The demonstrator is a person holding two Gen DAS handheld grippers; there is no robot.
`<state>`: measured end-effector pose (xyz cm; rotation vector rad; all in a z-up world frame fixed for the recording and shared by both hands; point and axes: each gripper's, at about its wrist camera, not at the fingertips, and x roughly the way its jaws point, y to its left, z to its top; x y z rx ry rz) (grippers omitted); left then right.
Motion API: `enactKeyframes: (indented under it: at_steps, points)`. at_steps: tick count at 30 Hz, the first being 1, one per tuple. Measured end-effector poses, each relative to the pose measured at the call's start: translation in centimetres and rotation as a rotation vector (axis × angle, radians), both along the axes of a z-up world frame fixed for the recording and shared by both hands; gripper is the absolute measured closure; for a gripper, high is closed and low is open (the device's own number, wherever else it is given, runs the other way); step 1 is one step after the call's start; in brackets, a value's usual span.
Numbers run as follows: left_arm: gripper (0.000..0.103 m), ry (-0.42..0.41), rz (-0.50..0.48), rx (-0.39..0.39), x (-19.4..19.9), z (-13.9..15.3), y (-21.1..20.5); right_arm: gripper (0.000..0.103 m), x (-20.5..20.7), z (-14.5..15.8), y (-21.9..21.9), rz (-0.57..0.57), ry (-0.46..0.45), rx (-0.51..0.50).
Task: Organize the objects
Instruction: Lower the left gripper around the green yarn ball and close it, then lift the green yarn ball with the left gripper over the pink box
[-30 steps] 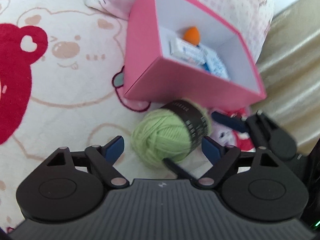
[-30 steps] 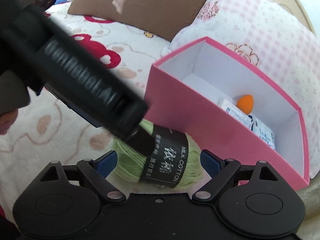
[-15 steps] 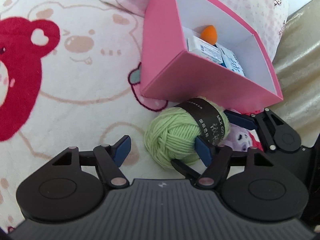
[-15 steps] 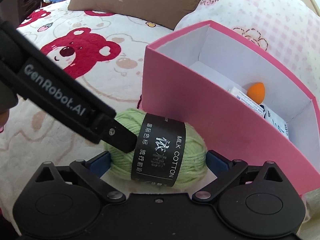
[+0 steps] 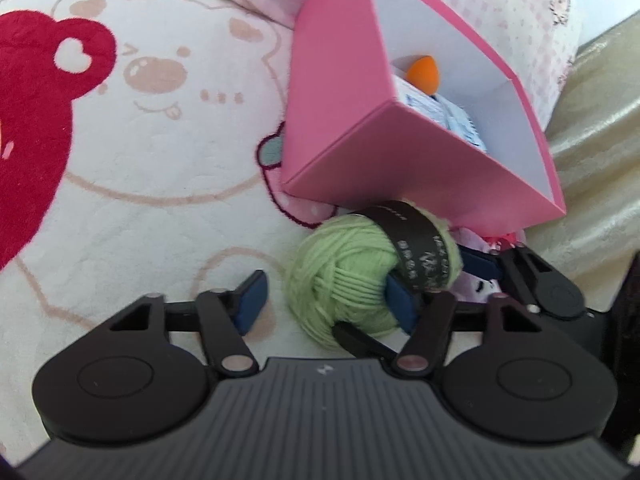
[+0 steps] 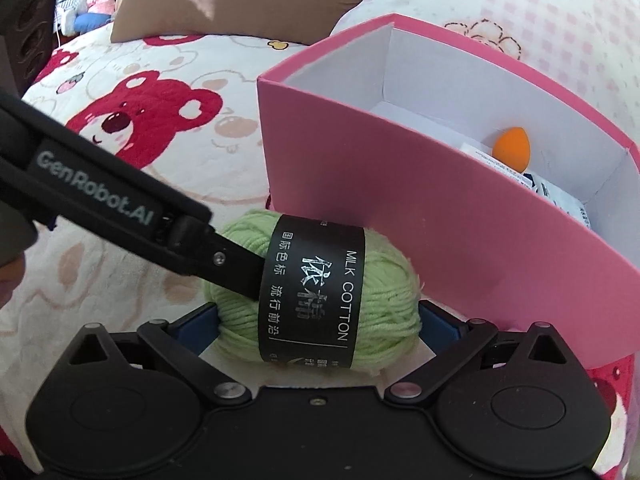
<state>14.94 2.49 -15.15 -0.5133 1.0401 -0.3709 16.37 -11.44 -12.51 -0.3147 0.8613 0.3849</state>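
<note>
Fuzzy green yarn ball with glossy black paper band; matt pink, seemingly cardboard box; plush printed blanket.

We see the left gripper: black body w/ ribbed grey top, a small white mark in the middle. 2 big round black discs, 1 each side. Black link bars w/ shiny silver pins. Dark blue pads on the finger tips. The right gripper looks the same: black, round discs, triangle holes, silver pins, blue pads. In its view the other tool's long black side says "GenRobot.AI" in grey, w/ 1 small screw.
</note>
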Motion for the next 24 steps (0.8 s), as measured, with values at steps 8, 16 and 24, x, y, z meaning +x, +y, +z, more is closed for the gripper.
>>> enactKeyframes:
  at_steps: [8,16,24]
  points:
    - [0.048,0.032,-0.024,-0.072,-0.5,0.1,0.1,0.004,0.0,0.0,-0.6,-0.054,0.025,0.065]
    - [0.043,0.058,0.007,-0.12,-0.6,0.0,0.8,0.005,-0.3,-0.1,-0.6,-0.083,0.01,0.087]
    - [0.034,0.012,-0.008,-0.09,-0.9,0.7,0.1,0.005,-0.2,-0.2,-0.7,-0.094,0.01,0.109]
